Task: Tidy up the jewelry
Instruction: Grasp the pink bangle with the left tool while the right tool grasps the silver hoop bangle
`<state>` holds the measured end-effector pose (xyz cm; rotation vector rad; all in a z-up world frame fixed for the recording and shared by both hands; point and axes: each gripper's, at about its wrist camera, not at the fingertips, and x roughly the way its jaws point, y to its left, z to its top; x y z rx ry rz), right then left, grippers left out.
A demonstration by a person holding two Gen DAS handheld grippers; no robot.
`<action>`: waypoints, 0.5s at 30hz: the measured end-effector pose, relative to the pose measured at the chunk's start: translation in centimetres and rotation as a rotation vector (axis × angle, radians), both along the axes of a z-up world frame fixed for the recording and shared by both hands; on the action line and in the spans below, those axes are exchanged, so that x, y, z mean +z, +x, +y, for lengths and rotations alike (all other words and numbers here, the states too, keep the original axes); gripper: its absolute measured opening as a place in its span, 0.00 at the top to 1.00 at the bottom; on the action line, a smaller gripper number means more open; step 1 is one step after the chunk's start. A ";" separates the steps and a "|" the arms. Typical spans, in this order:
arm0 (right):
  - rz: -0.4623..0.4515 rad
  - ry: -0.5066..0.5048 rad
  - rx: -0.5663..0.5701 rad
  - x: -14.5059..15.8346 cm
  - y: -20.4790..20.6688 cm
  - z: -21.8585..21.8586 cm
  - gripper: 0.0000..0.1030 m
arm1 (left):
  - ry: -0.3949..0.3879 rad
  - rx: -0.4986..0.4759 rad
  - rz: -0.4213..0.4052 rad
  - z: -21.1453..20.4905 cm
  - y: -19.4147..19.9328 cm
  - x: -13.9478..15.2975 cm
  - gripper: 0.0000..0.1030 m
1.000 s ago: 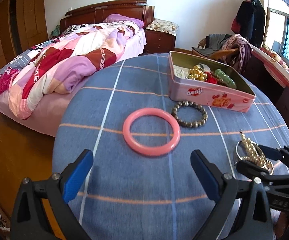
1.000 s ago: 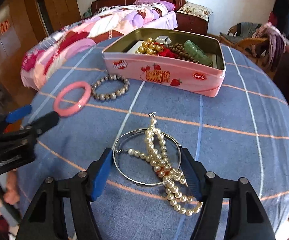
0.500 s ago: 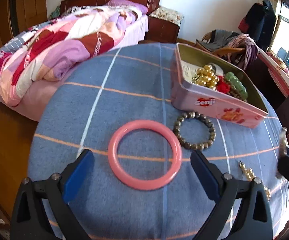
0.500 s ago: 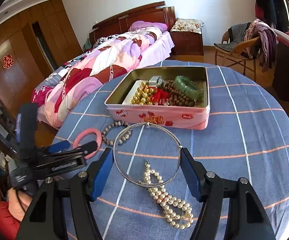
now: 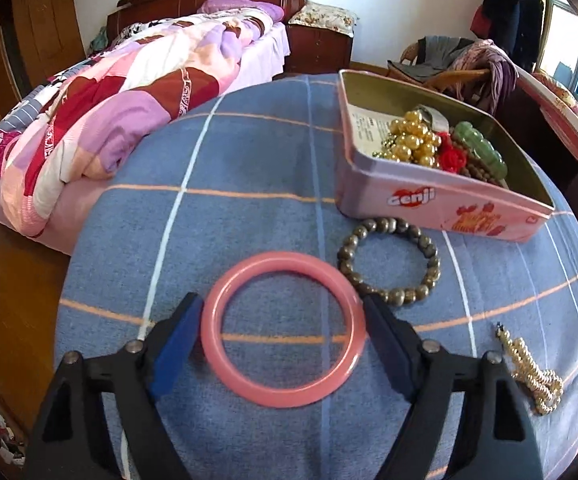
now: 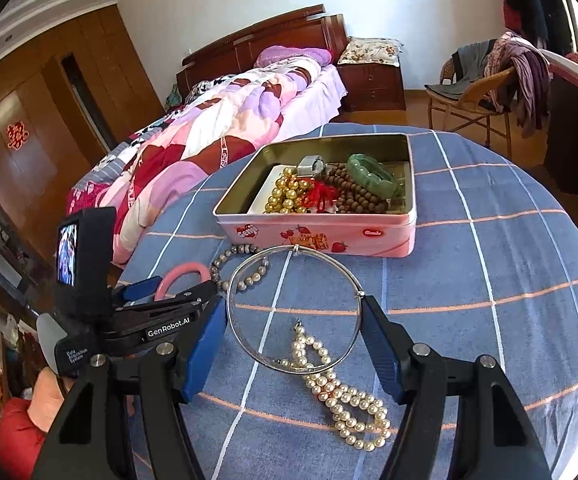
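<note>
Left gripper [image 5: 283, 330] pinched pink bangle [image 5: 283, 328] before tin [image 5: 441, 208]; right gripper [image 6: 295, 334] pinched silver hoop [image 6: 293, 307]. Next: lift both into tin.

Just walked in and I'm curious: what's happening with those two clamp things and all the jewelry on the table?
Someone is sorting jewelry with hand-held tongs. The left tongs are closed around the pink bangle lying on the blue tablecloth. The right tongs grip a thin silver hoop, raised above the pearl necklace. A beaded bracelet waits beside the pink tin, which already holds several pieces.
</note>
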<state>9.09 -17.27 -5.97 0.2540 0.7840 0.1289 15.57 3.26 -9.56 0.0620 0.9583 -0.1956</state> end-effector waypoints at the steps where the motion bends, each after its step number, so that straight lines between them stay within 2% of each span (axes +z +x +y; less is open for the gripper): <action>1: 0.000 0.002 -0.001 0.0 -0.1 0.0 0.34 | 0.001 0.000 0.000 0.0 0.1 -0.1 0.19; 9: -0.024 -0.009 -0.051 0.8 -1.3 -1.4 0.34 | -0.004 0.001 -0.001 -0.3 -0.8 0.3 0.20; 12: -0.029 -0.038 -0.093 1.0 -2.3 -2.7 0.34 | -0.075 -0.008 -0.037 0.0 -2.0 1.1 0.20; 15: -0.020 -0.044 -0.148 0.8 -3.4 -4.8 0.34 | -0.082 -0.016 -0.078 -0.4 -3.4 1.9 0.20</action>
